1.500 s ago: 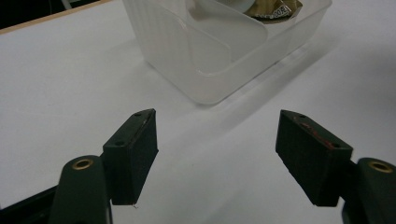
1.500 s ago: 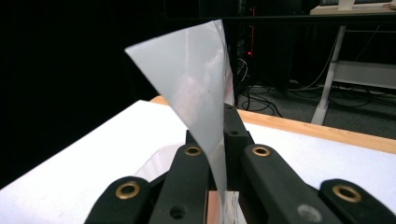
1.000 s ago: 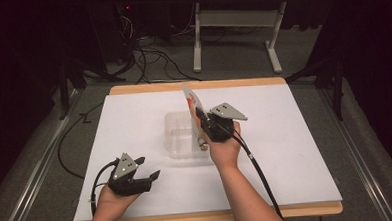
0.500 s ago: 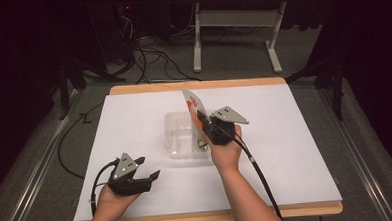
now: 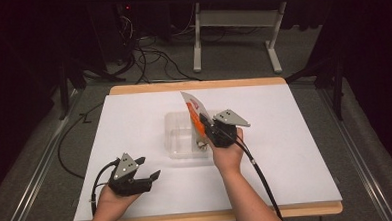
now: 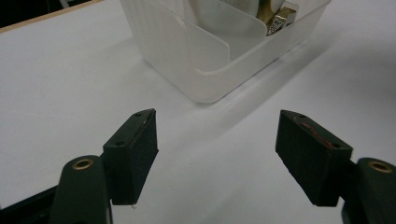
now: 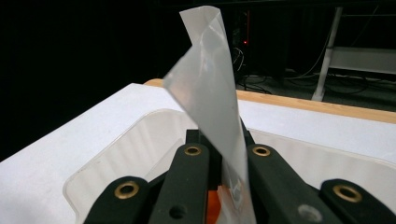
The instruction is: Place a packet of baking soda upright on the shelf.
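Where white table (image 5: 296, 151) meets dark room w/ floor cables (image 5: 146, 57), left claw (image 5: 147, 168) wide, right claw (image 5: 202, 124) gripping packet (image 5: 193, 106).

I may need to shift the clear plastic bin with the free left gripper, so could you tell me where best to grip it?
Probably the near wall of the clear plastic bin, gripped over its rim from above, one jaw inside and one outside. The wall is thin and upright; the bin looks too wide to span. The left gripper is open, and the right gripper holds a packet over the bin.
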{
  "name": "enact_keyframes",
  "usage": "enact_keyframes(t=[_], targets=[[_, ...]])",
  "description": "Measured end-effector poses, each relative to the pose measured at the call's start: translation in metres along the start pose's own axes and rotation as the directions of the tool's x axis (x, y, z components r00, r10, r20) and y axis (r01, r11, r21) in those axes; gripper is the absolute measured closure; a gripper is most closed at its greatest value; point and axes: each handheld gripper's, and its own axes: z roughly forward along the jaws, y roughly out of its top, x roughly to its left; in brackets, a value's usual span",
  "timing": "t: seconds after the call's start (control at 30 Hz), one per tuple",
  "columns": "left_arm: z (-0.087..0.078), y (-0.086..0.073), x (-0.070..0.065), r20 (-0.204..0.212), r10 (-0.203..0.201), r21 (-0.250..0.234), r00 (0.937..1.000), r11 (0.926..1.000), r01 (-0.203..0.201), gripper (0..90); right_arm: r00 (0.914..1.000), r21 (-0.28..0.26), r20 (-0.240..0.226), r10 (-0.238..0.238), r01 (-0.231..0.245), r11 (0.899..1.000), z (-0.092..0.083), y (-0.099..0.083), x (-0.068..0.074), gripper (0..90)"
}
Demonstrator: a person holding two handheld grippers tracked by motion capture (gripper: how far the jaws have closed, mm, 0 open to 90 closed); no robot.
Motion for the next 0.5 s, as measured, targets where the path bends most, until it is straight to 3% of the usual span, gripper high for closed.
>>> enact_keyframes(t=[0.27,0.5], targets=[[-0.001,0.0,0.0,-0.002,-0.001,-0.003,1.0,1.0,0.001,30.1,0.9998,0.003,0.002,-0.018,0.018,1.0,0.002,0.012,0.004,90.0],[-0.001,0.0,0.001,-0.002,0.0,-0.003,1.0,1.0,0.0,30.1,0.9993,0.0,-0.001,-0.038,0.038,0.999,0.001,0.007,0.01,90.0]])
